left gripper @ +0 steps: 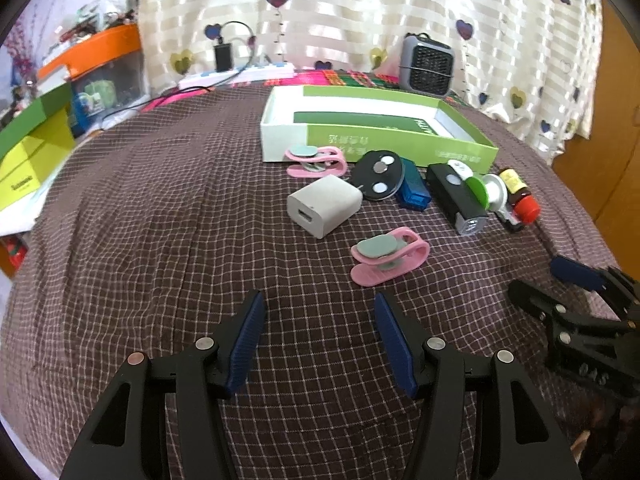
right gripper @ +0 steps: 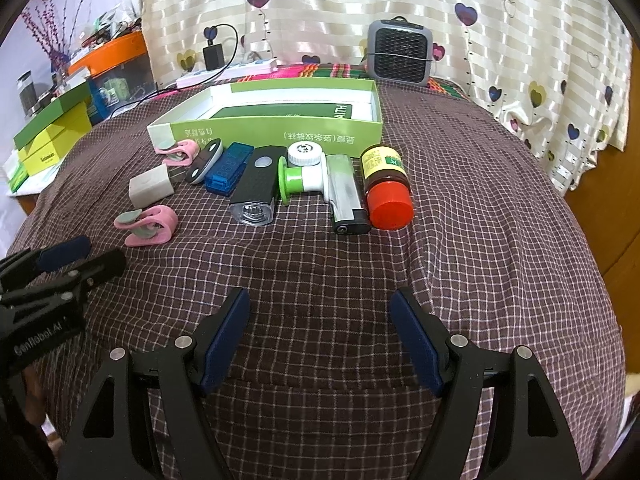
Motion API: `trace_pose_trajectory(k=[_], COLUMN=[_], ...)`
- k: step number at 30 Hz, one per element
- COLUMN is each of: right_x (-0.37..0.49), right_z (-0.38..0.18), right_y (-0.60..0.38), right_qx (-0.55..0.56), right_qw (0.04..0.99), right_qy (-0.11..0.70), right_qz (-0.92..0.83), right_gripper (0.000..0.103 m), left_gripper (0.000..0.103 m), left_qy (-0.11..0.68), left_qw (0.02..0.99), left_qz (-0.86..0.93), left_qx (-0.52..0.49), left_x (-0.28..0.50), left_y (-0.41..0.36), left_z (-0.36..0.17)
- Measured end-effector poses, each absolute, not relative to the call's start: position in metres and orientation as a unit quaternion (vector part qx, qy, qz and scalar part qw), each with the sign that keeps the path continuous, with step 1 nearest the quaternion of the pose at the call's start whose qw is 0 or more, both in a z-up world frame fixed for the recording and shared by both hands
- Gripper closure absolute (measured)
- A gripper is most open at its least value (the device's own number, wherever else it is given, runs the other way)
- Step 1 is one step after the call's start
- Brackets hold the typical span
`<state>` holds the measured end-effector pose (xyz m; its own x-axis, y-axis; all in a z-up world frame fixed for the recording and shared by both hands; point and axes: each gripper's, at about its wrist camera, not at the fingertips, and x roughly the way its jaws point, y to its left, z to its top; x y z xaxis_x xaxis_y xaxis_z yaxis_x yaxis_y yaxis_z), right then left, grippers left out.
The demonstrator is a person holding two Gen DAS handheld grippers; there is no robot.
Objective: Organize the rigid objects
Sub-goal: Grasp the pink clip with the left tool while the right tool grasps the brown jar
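Small rigid items lie in a row on the checked cloth before an open green-and-white box [left gripper: 376, 140] [right gripper: 272, 132]. They are two pink clips [left gripper: 390, 256] [right gripper: 148, 226], a white charger cube [left gripper: 324, 204] [right gripper: 151, 187], a black disc [left gripper: 378, 174], a blue case [right gripper: 229, 170], a black flashlight [right gripper: 256, 190], a green-and-white roller [right gripper: 302, 174], a silver lighter [right gripper: 346, 196] and a red-capped bottle [right gripper: 386, 186]. My left gripper [left gripper: 320, 304] is open, just short of the nearer pink clip. My right gripper [right gripper: 320, 300] is open too, holding nothing, below the flashlight and lighter.
A grey fan heater [right gripper: 400, 54] and a white power strip [left gripper: 240, 74] stand at the back by the curtain. Green, yellow and orange boxes [left gripper: 36, 144] pile up at the left. The cloth drops off at the right edge [right gripper: 580, 240].
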<state>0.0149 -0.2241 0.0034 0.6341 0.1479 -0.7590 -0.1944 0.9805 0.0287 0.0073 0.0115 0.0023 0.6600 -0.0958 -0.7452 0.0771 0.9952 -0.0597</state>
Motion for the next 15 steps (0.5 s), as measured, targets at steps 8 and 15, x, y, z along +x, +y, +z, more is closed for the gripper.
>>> trace_pose_trajectory(k=[8,15], right_x=[0.034,0.053], right_z=[0.008,0.011], right_y=[-0.24,-0.252], right_qx=[-0.021,-0.018], right_qw=[0.905,0.901], right_qy=[0.418,0.428], right_qz=[0.079,0.069], right_gripper=[0.029,0.029], left_gripper=[0.047,0.047], left_qy=[0.406,0.398], left_qw=[0.907,0.906], left_qz=[-0.108,-0.14], left_qx=[-0.01,0.015], left_x=[0.016,0.031], left_y=[0.014,0.002], left_z=[0.01,0.019])
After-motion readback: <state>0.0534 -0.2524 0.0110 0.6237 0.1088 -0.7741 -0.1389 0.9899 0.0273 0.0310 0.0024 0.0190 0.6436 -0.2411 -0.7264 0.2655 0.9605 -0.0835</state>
